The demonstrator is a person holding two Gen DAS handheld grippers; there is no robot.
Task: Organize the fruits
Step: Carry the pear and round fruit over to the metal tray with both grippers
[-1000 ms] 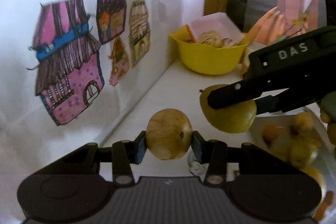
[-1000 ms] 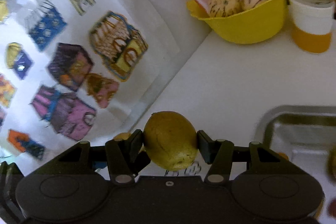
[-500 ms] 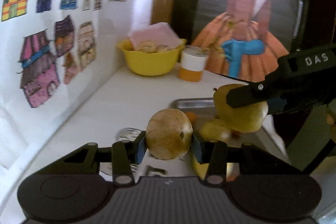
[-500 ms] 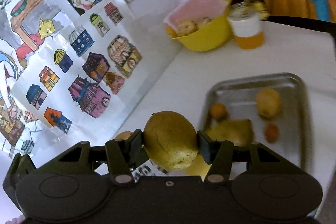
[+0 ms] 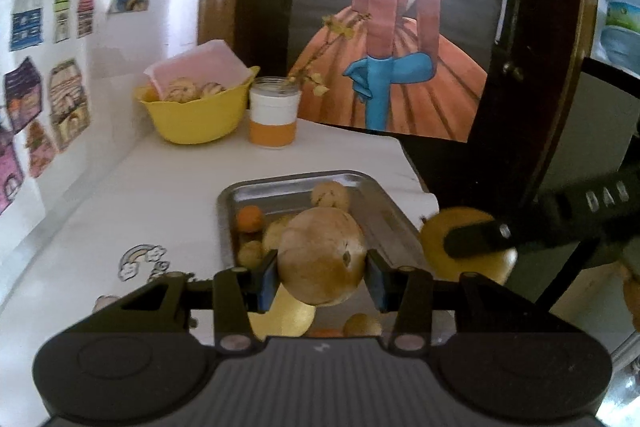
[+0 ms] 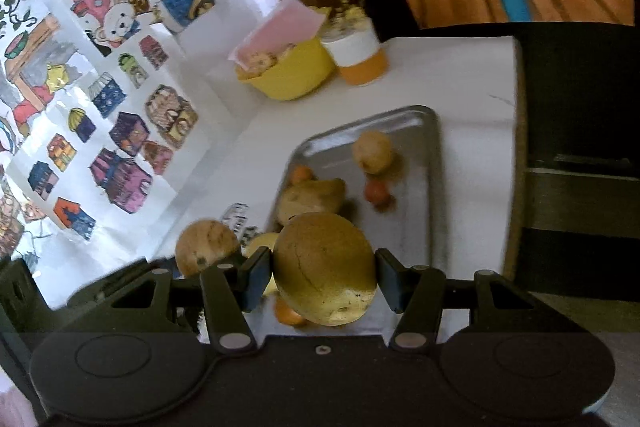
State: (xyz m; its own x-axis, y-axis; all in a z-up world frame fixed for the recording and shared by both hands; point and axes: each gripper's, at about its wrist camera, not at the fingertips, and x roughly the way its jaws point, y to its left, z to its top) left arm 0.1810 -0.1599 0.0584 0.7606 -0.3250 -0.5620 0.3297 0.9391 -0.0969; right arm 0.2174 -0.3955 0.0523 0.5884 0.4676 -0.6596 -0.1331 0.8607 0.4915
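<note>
Fruits [image 6: 372, 151] in tray [image 6: 434, 163], gourds [image 5: 178, 91] in bowl [image 5: 196, 121]

Soft daylight from the left washes out the wall; fisheye edges bend, darken and blur slightly.

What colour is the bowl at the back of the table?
Yellow. The bowl shows best in the left wrist view, beside the white-and-orange jar.

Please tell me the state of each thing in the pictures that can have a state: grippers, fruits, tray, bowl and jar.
Left gripper: shut on round tan-brown fruit, lifted.
Right gripper: shut on yellow-green oval fruit, lifted.
Rectangular metal tray: flat on white table, partly filled with small fruits.
Yellow plastic bowl: upright, holding striped fruits and a pink container.
White-and-orange jar: upright, holding a flowering twig.
</note>
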